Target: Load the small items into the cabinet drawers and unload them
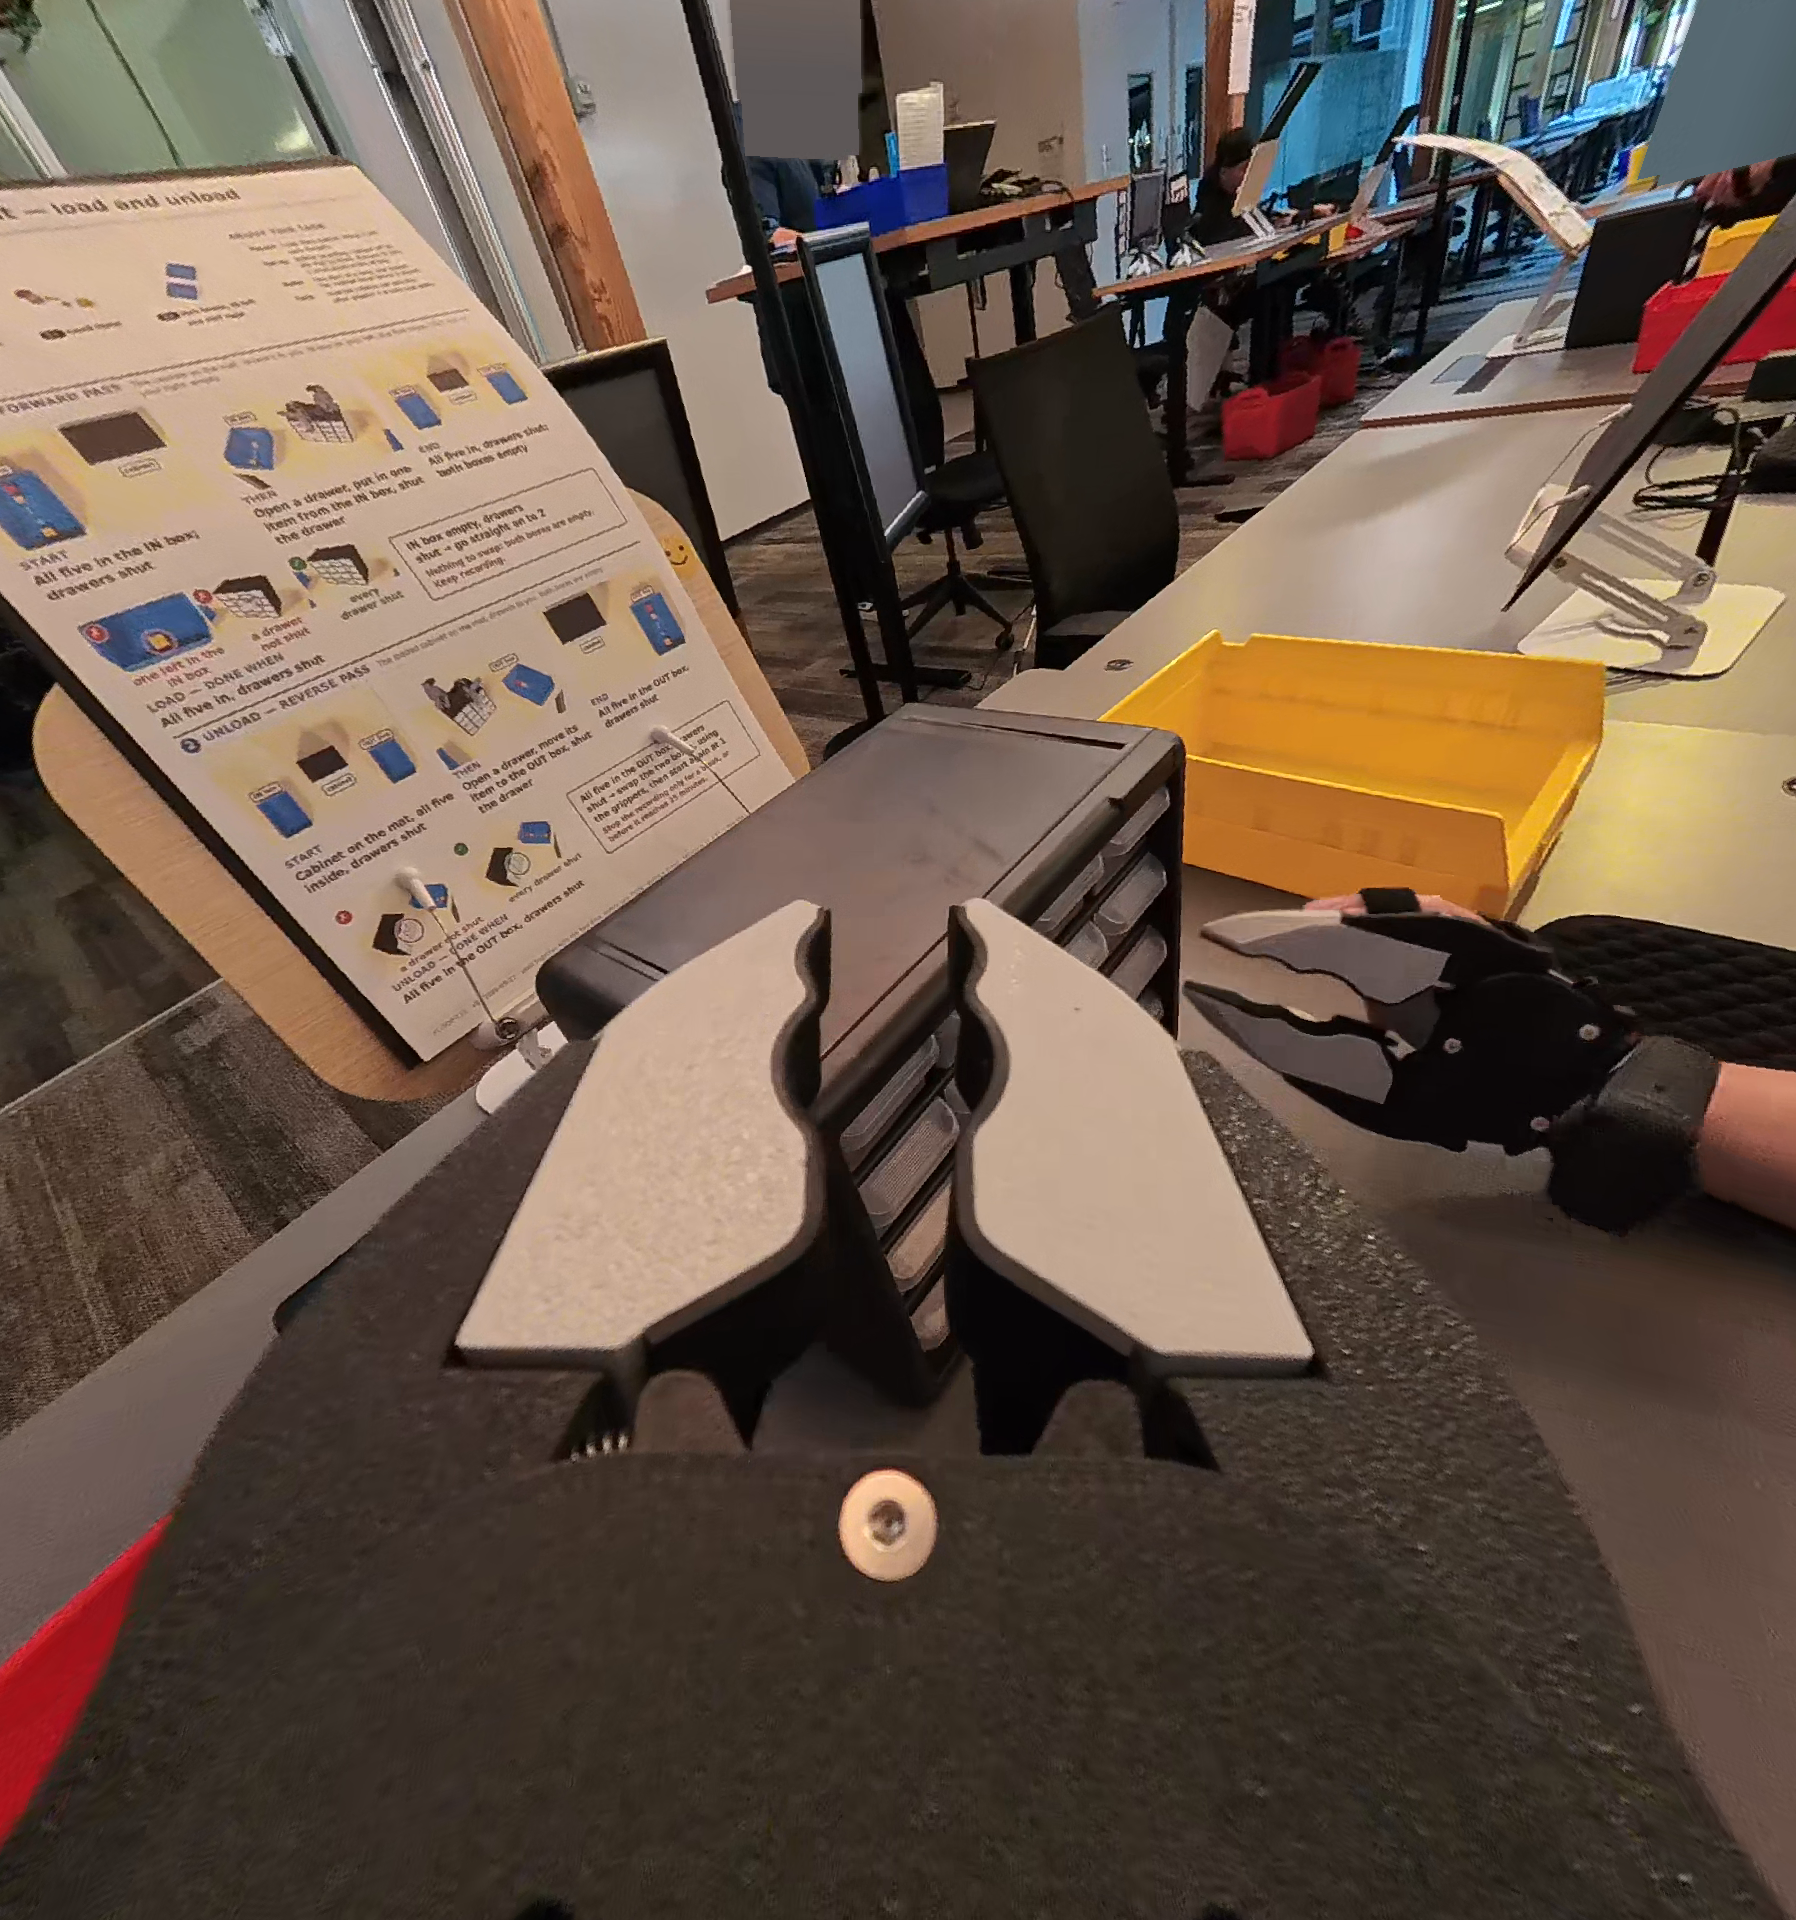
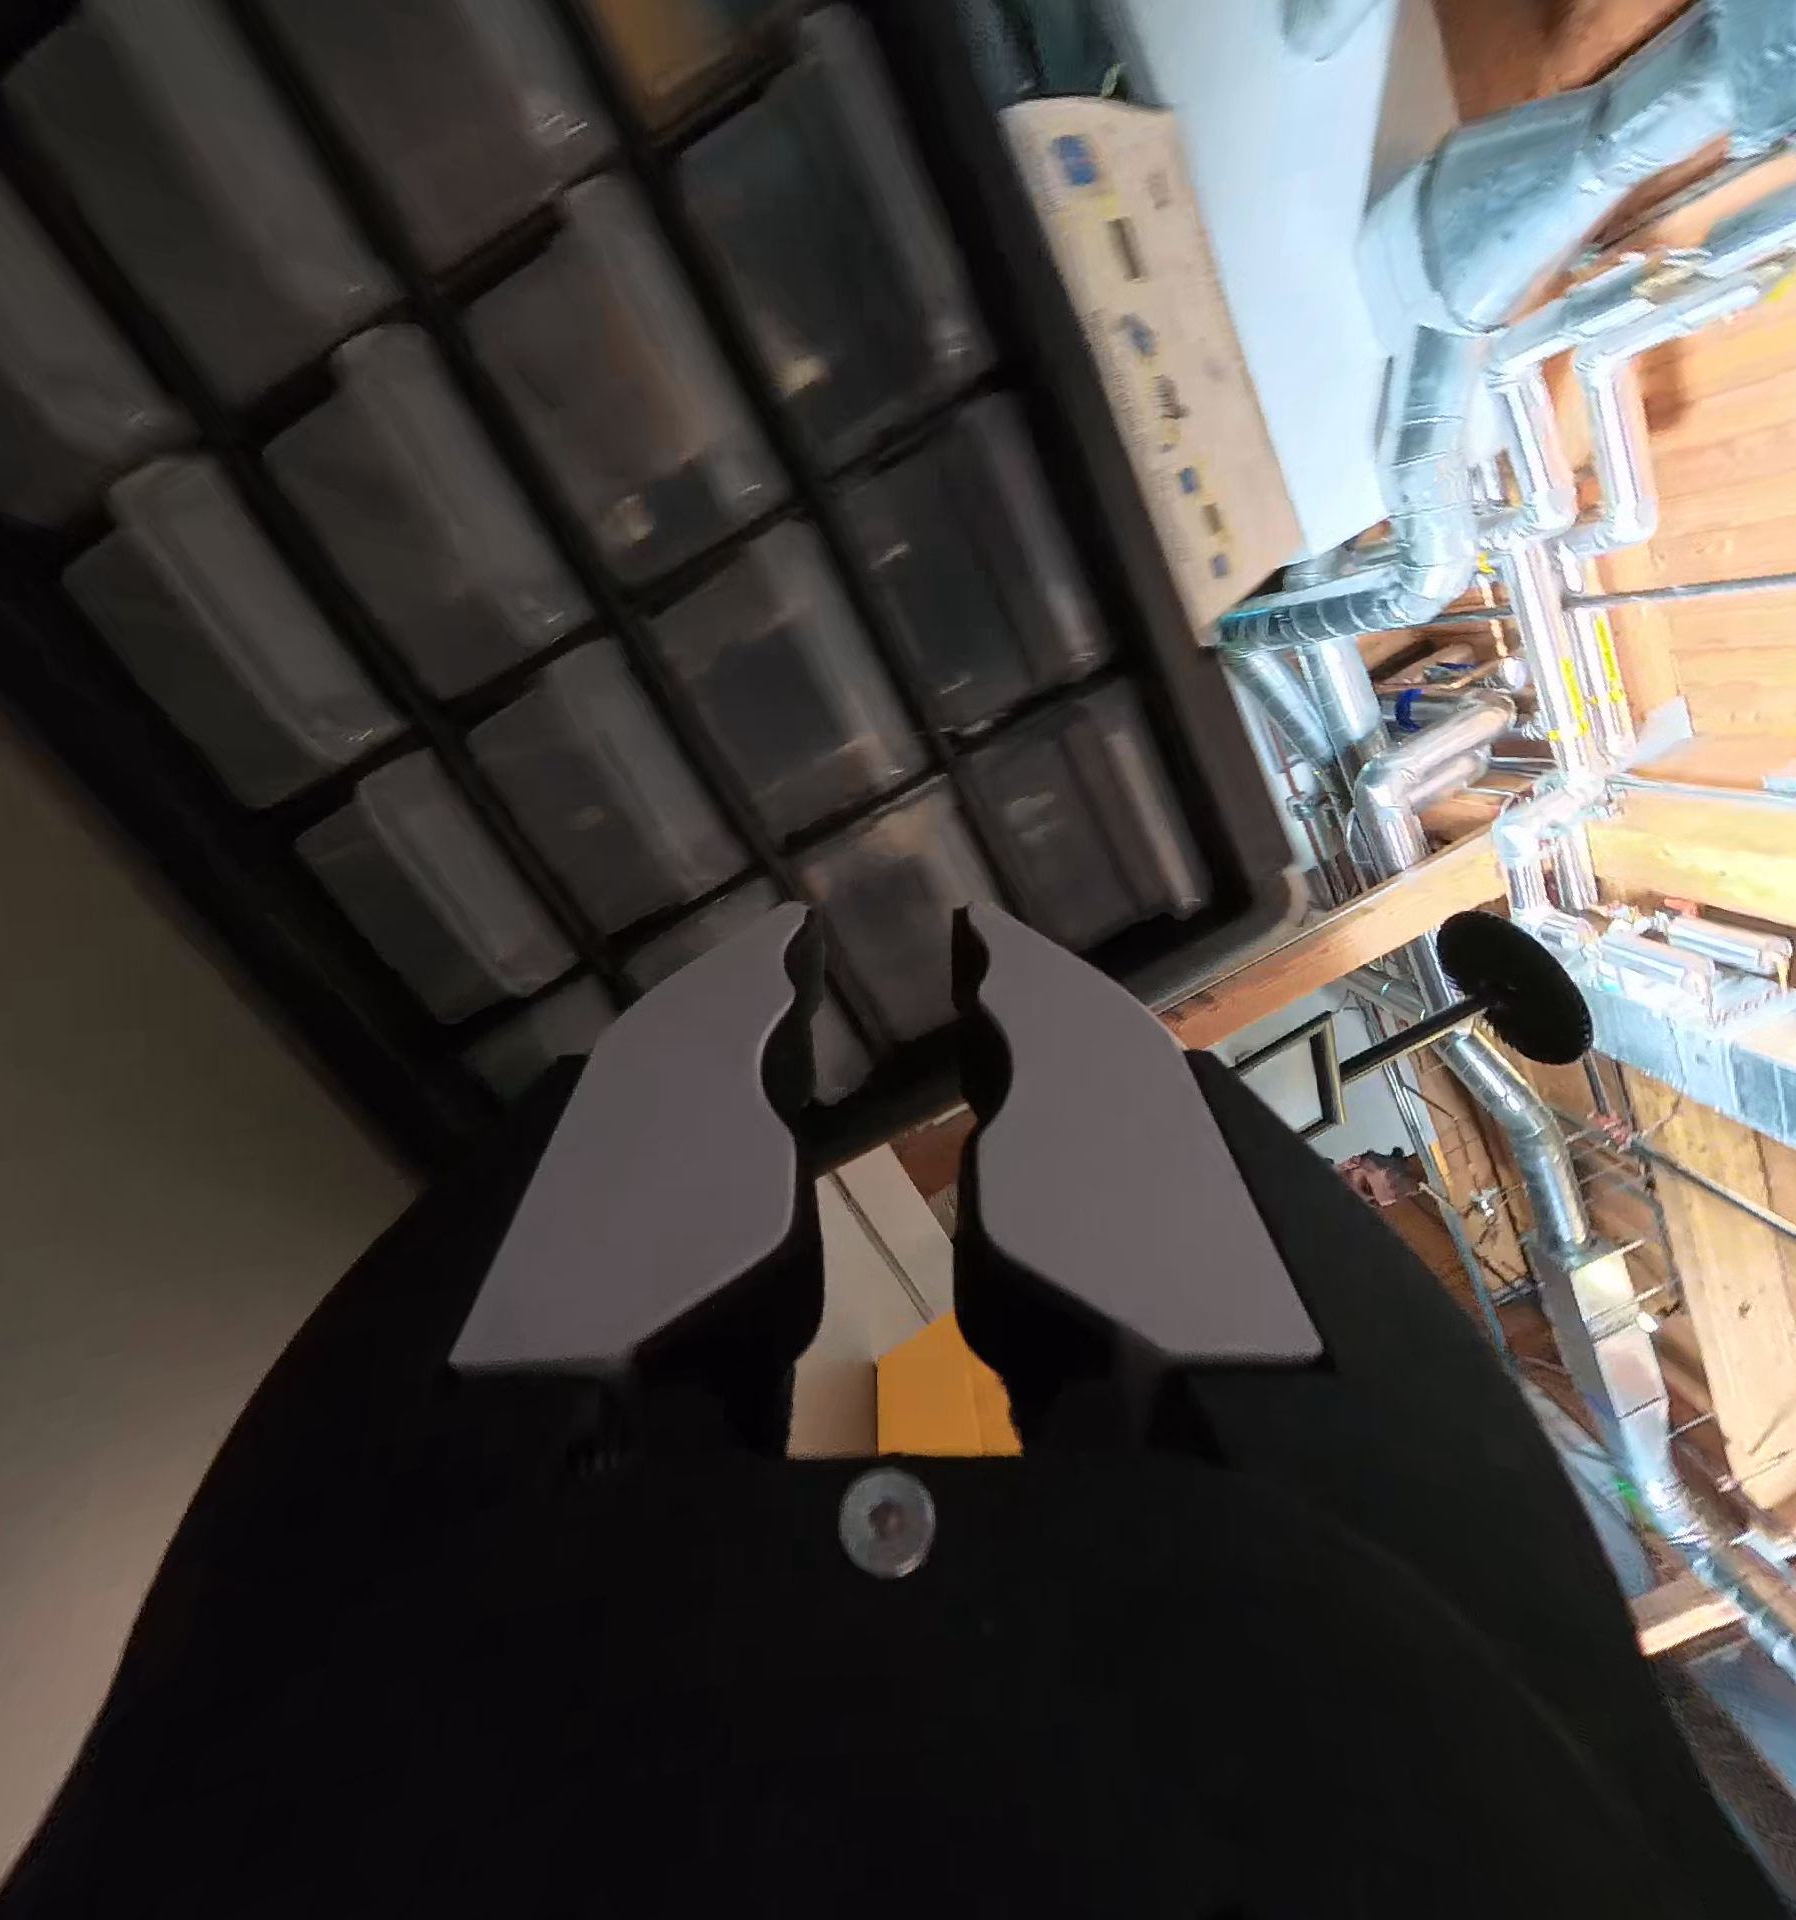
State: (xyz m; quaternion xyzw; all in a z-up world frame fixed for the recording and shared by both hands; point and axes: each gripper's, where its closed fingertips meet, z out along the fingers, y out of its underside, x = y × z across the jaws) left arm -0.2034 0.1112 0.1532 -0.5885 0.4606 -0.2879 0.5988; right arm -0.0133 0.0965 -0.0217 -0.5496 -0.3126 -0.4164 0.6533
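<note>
A black cabinet [image 1: 904, 821] with several clear drawers [image 2: 603, 447] stands on the grey table. All drawers that show look shut, and dim shapes show through some of them. My left gripper [image 1: 889, 920] is open and empty, just above the cabinet's near top corner. My right gripper [image 2: 889, 925] is open and empty, rolled on its side close in front of the drawer fronts. It also shows in the left wrist view [image 1: 1197, 958], to the right of the cabinet. A yellow bin [image 1: 1341, 831] stands behind the cabinet to the right, its inside bare where I see it.
A tilted instruction board [image 1: 302, 582] stands left of the cabinet. A black mat [image 1: 1725, 977] lies at the right, beyond a person's forearm [image 1: 1777, 1164]. A tablet on a white stand [image 1: 1642, 603] is behind the bin. A red shape [image 1: 11, 1704] shows at the lower left. Tip to tip, the grippers are about 25 centimeters apart.
</note>
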